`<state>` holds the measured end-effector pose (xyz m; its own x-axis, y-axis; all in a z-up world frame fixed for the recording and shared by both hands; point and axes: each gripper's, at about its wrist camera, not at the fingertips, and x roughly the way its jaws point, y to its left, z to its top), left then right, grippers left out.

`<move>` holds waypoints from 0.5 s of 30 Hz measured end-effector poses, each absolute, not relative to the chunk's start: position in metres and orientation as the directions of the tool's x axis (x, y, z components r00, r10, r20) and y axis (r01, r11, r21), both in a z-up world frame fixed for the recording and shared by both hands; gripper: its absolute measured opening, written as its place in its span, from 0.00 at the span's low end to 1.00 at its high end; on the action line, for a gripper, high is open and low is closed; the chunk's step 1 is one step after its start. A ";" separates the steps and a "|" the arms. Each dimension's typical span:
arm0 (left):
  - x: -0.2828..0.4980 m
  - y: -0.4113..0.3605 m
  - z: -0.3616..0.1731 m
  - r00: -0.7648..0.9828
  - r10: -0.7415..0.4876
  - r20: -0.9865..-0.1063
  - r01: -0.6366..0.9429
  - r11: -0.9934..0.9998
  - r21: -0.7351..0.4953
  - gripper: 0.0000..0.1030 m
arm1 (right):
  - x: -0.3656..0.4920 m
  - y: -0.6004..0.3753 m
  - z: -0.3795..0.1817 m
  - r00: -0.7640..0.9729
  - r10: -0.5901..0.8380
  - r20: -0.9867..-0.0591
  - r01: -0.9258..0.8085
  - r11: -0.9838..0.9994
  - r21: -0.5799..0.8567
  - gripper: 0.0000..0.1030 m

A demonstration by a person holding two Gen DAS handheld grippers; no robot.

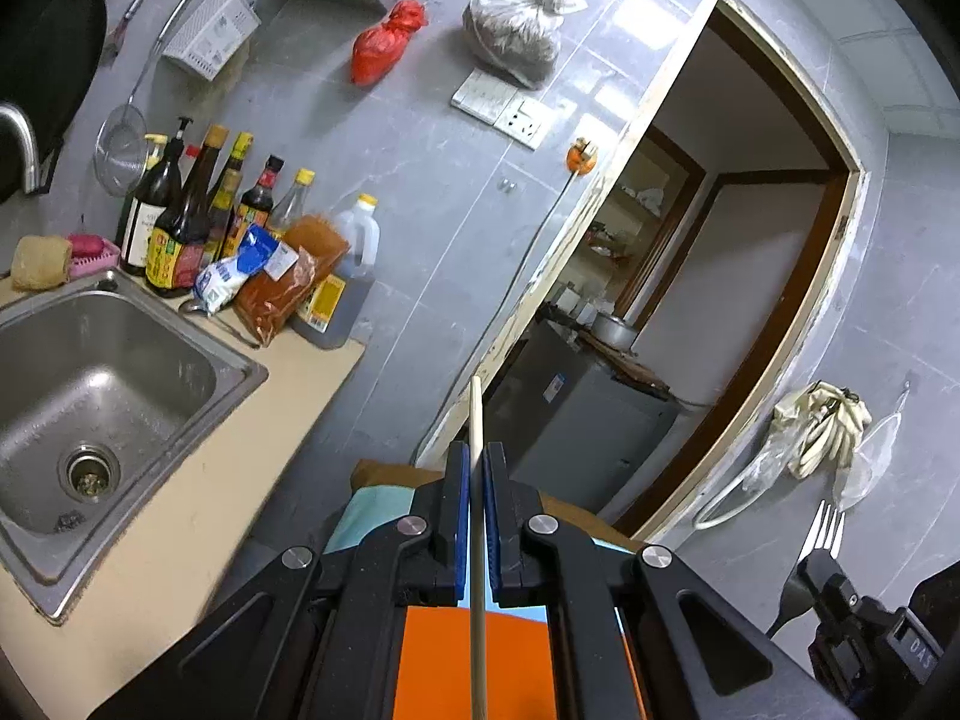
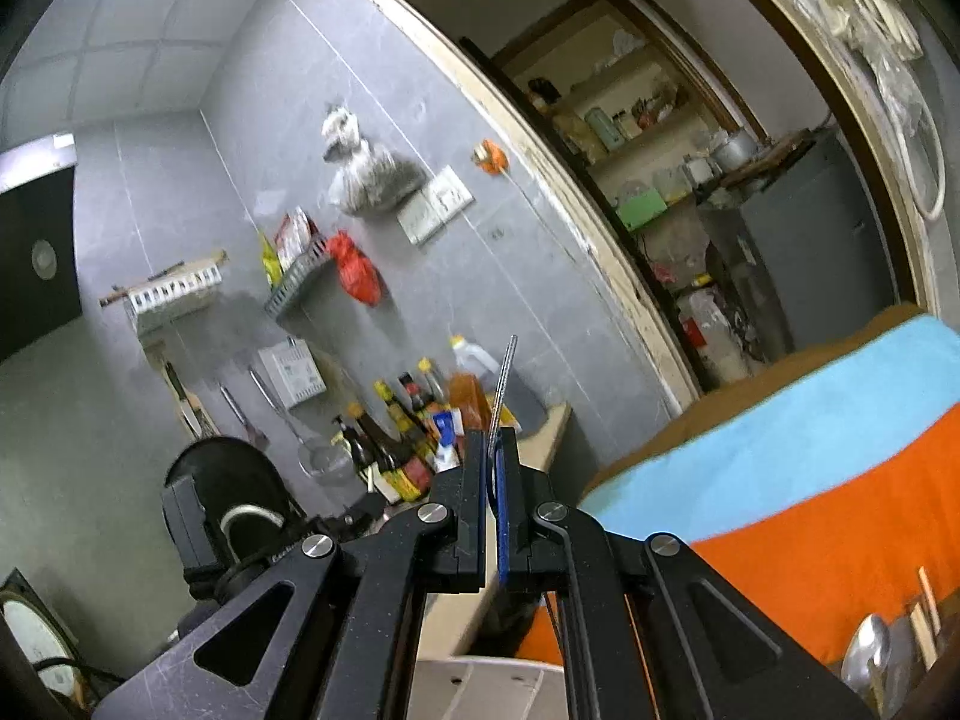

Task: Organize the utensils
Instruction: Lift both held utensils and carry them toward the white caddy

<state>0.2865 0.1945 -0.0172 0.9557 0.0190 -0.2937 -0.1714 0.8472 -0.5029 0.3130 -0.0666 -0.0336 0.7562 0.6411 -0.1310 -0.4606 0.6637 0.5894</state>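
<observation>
At six o'clock in the left wrist view, the left gripper (image 1: 478,459) pointed forward and slightly downward toward a grey tiled wall (image 1: 420,138), tilted so that the stainless-steel sink (image 1: 114,372) slanted away at nine o'clock. Its blue-padded fingers (image 1: 462,498) were clamped on a thin, pale wooden chopstick (image 1: 476,420), which ran straight between the pads, its tip standing out toward twelve o'clock and its lower length passing back over an orange surface (image 1: 444,660) to the bottom edge, where it was cut off. At four o'clock, the right gripper (image 1: 819,570) held a silver metal fork (image 1: 825,531), tines up toward twelve.

In the right wrist view that gripper's jaws were closed on the fork seen edge-on, a thin metal sliver rising toward twelve o'clock from between the pads; its handle was hidden behind the black fingers. An orange and light-blue cloth (image 2: 810,480) lay at three o'clock. At five o'clock a shiny metal spoon (image 2: 867,654) and more pale wooden sticks (image 2: 929,600) sat by the frame's rim, partly cut off and blurred, so what they rested in could not be made out.
</observation>
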 end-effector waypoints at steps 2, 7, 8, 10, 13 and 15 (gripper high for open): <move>0.286 0.193 -0.025 0.958 0.023 -0.287 -0.172 0.845 -0.507 0.05 | 0.314 -0.061 -0.045 0.748 0.646 -0.154 -0.452 0.665 0.594 0.02; 0.286 0.187 -0.033 0.961 0.032 -0.275 -0.169 0.854 -0.493 0.05 | 0.316 -0.056 -0.065 0.729 0.657 -0.193 -0.448 0.671 0.591 0.02; 0.286 0.186 -0.032 0.962 0.033 -0.270 -0.167 0.857 -0.487 0.05 | 0.316 -0.056 -0.067 0.726 0.658 -0.199 -0.447 0.673 0.589 0.03; 0.284 0.183 -0.030 0.964 0.043 -0.262 -0.164 0.872 -0.462 0.05 | 0.316 -0.054 -0.071 0.723 0.660 -0.205 -0.448 0.674 0.588 0.02; 0.281 0.179 -0.028 0.963 0.047 -0.266 -0.162 0.889 -0.428 0.05 | 0.315 -0.054 -0.073 0.717 0.662 -0.219 -0.450 0.679 0.580 0.03; 0.279 0.177 -0.027 0.961 0.046 -0.274 -0.161 0.896 -0.414 0.05 | 0.314 -0.052 -0.074 0.712 0.663 -0.230 -0.452 0.684 0.572 0.03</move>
<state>0.2787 0.1767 -0.0274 0.9605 0.0461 -0.2744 -0.1613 0.8958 -0.4142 0.3144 -0.0525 -0.0735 0.7124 0.6629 -0.2303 -0.4517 0.6843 0.5725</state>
